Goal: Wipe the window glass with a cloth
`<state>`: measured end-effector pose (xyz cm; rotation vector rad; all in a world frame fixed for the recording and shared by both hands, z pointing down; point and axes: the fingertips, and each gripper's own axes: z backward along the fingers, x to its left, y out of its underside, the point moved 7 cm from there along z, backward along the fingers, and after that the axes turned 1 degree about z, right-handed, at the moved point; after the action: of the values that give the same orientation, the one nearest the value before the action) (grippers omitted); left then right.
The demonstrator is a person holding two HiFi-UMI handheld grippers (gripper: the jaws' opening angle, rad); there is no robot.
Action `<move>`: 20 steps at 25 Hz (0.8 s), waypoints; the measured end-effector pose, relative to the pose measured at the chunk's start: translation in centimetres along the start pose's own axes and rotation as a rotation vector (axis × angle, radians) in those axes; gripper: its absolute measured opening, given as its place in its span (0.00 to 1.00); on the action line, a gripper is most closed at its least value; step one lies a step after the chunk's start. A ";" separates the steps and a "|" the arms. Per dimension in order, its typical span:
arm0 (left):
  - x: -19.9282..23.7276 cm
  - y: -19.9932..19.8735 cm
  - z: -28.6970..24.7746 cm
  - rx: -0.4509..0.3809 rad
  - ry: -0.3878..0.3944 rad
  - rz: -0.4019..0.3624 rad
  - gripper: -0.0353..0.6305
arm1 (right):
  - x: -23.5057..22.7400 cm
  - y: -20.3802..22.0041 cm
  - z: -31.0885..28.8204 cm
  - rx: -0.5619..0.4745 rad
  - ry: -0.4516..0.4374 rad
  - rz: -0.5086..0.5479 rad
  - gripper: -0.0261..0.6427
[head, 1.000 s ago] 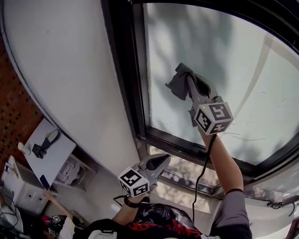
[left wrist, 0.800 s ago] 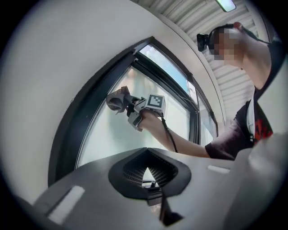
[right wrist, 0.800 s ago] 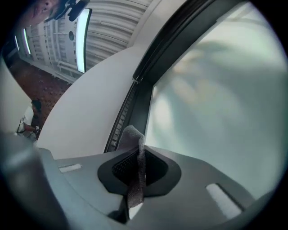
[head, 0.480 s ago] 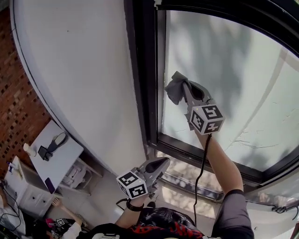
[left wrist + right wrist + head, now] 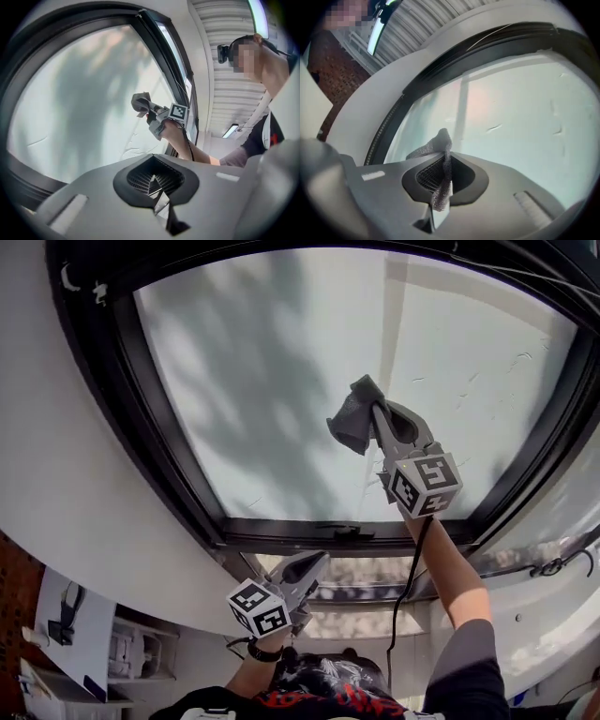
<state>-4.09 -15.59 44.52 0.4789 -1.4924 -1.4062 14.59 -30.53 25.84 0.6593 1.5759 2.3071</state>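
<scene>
Pinching the grey cloth (image 5: pixel 349 423) tight, the right gripper (image 5: pixel 367 411) holds it mid-pane against the glass (image 5: pixel 234 371) (left gripper (image 5: pixel 312 564) hangs below, fingers closed, empty). Streaks show, so wiping looks far from finished.

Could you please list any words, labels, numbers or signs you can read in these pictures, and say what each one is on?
No readable text anywhere.
Marker cubes on the left gripper and right gripper: black-and-white squares only, no letters.
Red print on the person's shirt: cut off and too blurred to read.
</scene>
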 end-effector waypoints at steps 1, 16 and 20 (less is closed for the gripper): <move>-0.4 0.3 -1.2 0.013 0.010 -0.002 0.06 | -2.0 0.0 1.5 0.004 0.038 0.006 0.07; -3.5 2.9 -9.3 0.066 0.068 0.008 0.06 | -24.4 0.8 21.0 0.033 0.610 -0.015 0.06; -3.1 2.8 -8.5 0.034 0.045 0.025 0.06 | -20.8 0.3 18.2 -0.018 0.506 -0.054 0.06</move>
<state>5.28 -16.77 44.46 0.5082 -1.4834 -1.3438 41.80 -25.62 27.22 0.0153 1.7365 2.5749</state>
